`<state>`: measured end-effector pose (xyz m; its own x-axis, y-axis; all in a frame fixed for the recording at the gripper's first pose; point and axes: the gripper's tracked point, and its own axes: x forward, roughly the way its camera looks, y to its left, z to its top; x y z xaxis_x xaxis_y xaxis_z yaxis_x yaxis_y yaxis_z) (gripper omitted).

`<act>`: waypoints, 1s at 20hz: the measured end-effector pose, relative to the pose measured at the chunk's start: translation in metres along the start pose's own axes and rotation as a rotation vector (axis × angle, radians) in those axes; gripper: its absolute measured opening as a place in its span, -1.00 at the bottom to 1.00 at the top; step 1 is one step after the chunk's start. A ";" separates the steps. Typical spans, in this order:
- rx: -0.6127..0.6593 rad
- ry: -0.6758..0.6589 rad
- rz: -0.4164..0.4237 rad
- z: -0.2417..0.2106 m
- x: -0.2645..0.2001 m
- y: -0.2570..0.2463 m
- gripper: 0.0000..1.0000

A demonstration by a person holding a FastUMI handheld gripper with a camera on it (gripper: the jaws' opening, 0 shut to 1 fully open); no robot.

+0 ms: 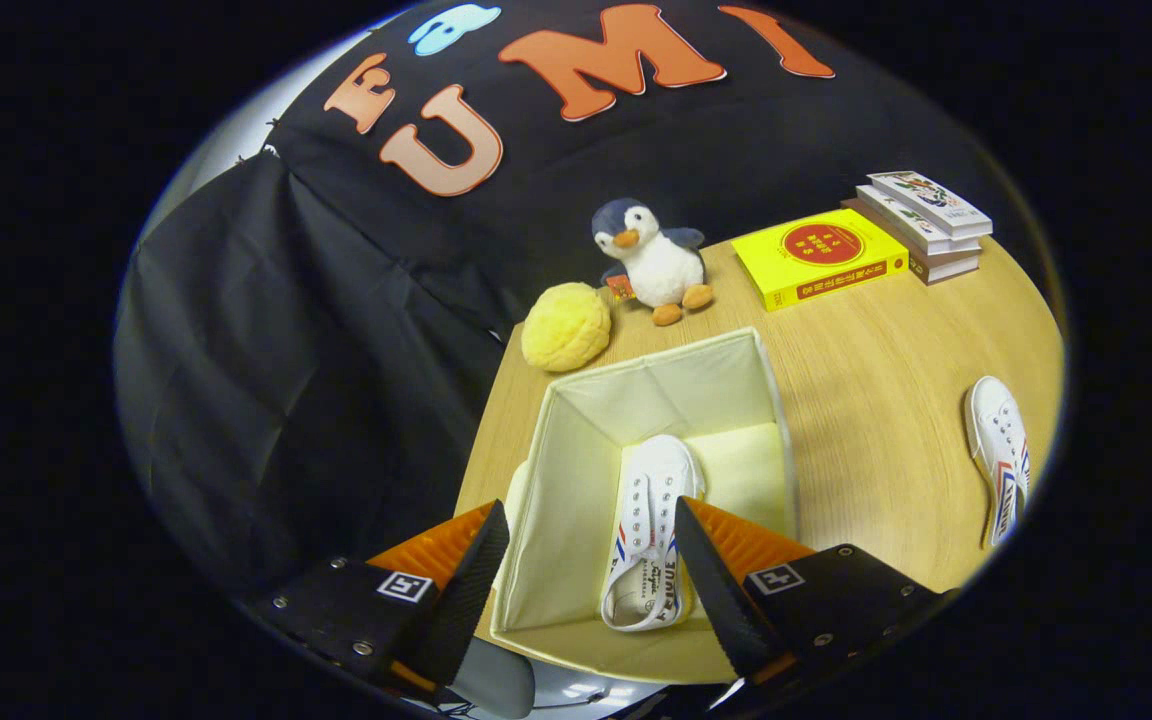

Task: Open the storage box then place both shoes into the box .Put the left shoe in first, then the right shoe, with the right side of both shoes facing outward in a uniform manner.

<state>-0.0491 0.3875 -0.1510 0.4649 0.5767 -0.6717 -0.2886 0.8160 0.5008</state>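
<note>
gripper (591, 575) above the open storage box (576, 450) at the tabletop's (876, 420) left edge, jaws spread and grasping nothing; one white shoe (648, 530) lies inside the box between them, the second shoe (1001, 455) well apart by the right edge.

Wooden table (866, 400): box (576, 480), shoe (1001, 455), plush penguin (651, 260), books (921, 225).

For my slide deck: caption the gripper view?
Open fingers above the open storage box holding one shoe; second shoe waits on table.
</note>
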 end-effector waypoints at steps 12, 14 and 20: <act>-0.028 -0.102 -0.275 0.053 -0.105 -0.190 0.97; -0.043 -0.083 -0.343 0.050 -0.117 -0.230 0.97; -0.072 0.026 -0.527 0.022 -0.139 -0.338 0.98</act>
<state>0.0017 0.0308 -0.2149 0.5416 0.0878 -0.8360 -0.0789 0.9954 0.0534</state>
